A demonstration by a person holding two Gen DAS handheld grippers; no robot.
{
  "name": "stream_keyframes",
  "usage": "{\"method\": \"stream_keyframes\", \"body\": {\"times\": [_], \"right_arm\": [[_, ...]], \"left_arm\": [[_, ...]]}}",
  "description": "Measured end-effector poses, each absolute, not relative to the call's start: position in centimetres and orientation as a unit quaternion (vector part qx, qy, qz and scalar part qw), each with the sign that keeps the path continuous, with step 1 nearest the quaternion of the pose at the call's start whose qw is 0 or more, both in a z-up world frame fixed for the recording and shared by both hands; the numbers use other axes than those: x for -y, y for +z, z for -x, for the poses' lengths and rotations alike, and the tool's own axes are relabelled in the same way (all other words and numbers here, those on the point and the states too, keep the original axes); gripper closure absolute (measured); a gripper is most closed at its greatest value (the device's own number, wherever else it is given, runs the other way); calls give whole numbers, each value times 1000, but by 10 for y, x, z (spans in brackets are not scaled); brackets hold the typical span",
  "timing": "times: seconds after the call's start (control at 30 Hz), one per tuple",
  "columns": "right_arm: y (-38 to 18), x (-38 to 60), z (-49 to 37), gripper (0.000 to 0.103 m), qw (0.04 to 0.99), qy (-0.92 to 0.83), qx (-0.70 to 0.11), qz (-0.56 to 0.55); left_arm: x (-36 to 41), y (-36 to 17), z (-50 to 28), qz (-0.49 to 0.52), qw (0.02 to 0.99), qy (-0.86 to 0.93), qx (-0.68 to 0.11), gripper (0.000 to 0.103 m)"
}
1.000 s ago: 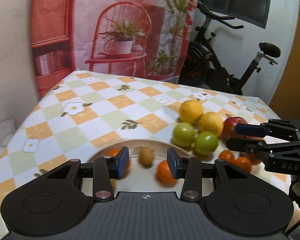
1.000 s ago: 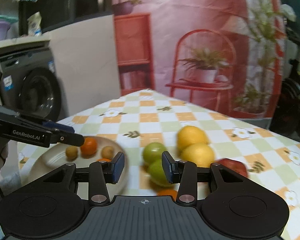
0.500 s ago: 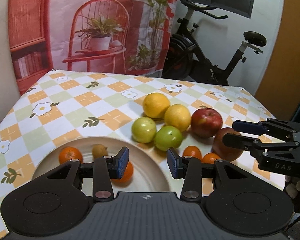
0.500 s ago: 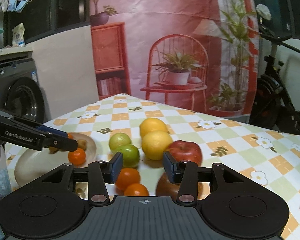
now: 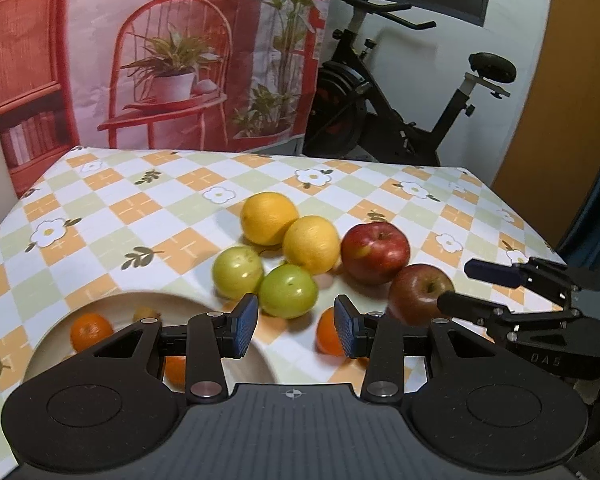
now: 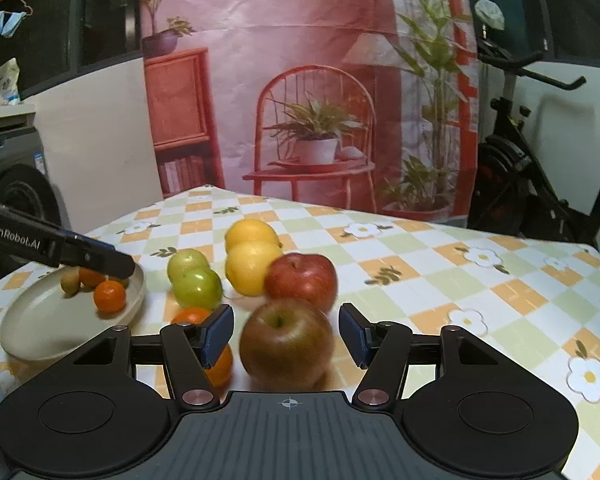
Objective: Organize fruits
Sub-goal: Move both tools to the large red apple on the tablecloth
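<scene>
Table in checked floral cloth carried everything; fruit clustered mid-table toward the near edge, plate at the near-left corner.

Plate held two small oranges and a little brown fruit, so small ones seemed sorted there already.

Loose on the cloth, big to small: two apples, two yellow citrus, two green fruits, two more small oranges at the near edge, right of the plate.

Key relation: nearer apple sat dead ahead of the right gripper, squarely between its fingers, stem up, round so no long axis to match. Jaws had just been opening; they stood spread either side of the apple with gaps showing, not pinching. Second apple was touching just behind it, so a straight push forward could bump it.

Left gripper was part-spread, empty, hovering over the cloth between plate rim and the green pair. Right hand was clearly nearer that apple; my guess is it was the next pick.
</scene>
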State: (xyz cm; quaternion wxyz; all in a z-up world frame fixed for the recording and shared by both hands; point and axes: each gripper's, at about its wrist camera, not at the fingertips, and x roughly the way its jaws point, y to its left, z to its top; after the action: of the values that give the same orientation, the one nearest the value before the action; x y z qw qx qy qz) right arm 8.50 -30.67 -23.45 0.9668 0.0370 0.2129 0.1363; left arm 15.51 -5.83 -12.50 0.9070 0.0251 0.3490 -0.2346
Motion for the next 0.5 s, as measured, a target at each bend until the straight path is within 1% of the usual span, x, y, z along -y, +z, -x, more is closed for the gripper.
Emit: {"method": "stream_keyframes", "body": {"times": [0.2, 0.27, 0.3, 0.33, 0.5], "right_arm": [[-241, 316, -81, 47, 964, 139, -222, -41], [-244, 316, -81, 44, 963, 142, -225, -37], [-245, 315, -81, 41, 963, 142, -226, -32], [-246, 314, -82, 41, 963, 143, -226, -27], [-254, 306, -83, 41, 959, 156, -235, 10]], "left_arm": [[72, -125, -158, -28, 903, -244, -353, 59], [76, -125, -159, -32, 901, -248, -354, 59], [78, -125, -160, -33, 900, -250, -355, 59], [80, -125, -160, -35, 899, -253, -356, 59], [89, -128, -167, -25, 892, -263, -368, 59]]}}
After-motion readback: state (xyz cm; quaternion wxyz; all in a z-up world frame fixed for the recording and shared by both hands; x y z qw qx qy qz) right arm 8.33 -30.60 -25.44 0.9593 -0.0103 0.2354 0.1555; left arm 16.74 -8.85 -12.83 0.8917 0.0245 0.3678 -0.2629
